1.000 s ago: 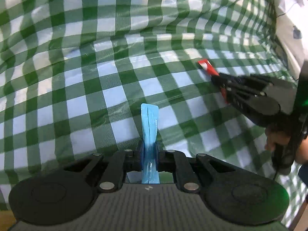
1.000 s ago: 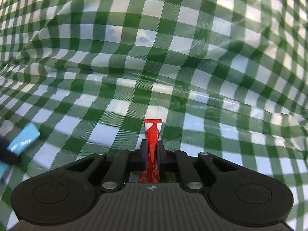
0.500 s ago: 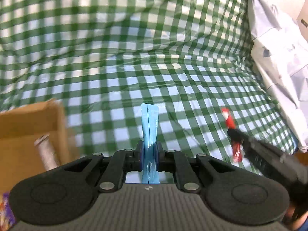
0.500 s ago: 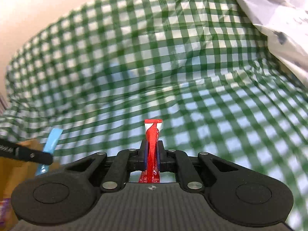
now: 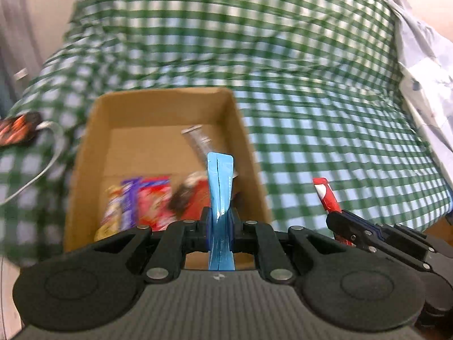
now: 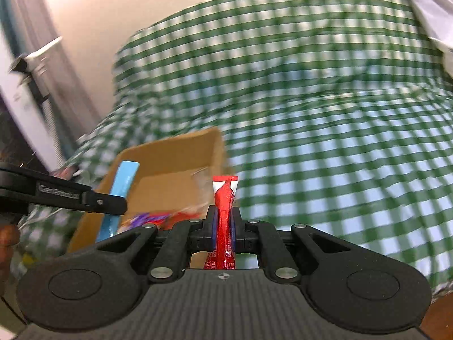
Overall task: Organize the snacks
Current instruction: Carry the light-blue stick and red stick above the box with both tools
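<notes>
Left view: my left gripper [image 5: 220,221] pinches a blue packet [image 5: 220,187] upright over the cardboard box [image 5: 158,107], likely to drop it among the snacks [image 5: 141,201] inside.

Right view: my right gripper [image 6: 223,226] clamps a red packet [image 6: 225,198] beside the box, above a green checked cloth [image 6: 325,141]; beige wall [image 6: 99,14] behind.

- Surface [image 5: 325,130] covered by a green-and-white checked cloth.
- Open cardboard box [image 5: 239,130] sits on it, snack packets inside.
- Dark orange-patterned object [image 5: 17,129] and white cable [image 5: 48,155] lie left.
</notes>
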Available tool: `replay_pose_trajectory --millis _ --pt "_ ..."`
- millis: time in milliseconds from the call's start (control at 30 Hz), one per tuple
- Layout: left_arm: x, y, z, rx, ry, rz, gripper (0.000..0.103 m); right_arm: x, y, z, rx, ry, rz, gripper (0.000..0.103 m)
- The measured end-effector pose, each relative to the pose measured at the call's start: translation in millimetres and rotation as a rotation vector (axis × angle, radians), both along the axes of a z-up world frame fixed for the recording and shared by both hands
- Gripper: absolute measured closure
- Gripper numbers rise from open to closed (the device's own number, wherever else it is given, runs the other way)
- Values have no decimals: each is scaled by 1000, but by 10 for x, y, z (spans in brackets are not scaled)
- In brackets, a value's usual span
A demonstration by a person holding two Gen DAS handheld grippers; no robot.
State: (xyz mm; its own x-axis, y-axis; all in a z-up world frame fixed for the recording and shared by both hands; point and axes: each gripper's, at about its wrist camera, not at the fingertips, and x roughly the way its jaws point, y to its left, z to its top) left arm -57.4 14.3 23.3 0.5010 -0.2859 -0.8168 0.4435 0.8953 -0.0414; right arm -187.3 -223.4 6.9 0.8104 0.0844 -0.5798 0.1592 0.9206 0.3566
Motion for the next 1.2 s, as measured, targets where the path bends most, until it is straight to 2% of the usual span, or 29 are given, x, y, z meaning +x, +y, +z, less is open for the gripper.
replay_pose_trajectory --millis 200,467,1200 --pt "-203 562 53 -5 -30 64 91 -131 627 142 -22 12 112 94" --pt "-303 936 86 -31 -38 102 91 -201 946 272 -79 4 161 94" --pt "-90 858 -7 -24 -22 118 91 -105 953 181 -93 55 170 93"
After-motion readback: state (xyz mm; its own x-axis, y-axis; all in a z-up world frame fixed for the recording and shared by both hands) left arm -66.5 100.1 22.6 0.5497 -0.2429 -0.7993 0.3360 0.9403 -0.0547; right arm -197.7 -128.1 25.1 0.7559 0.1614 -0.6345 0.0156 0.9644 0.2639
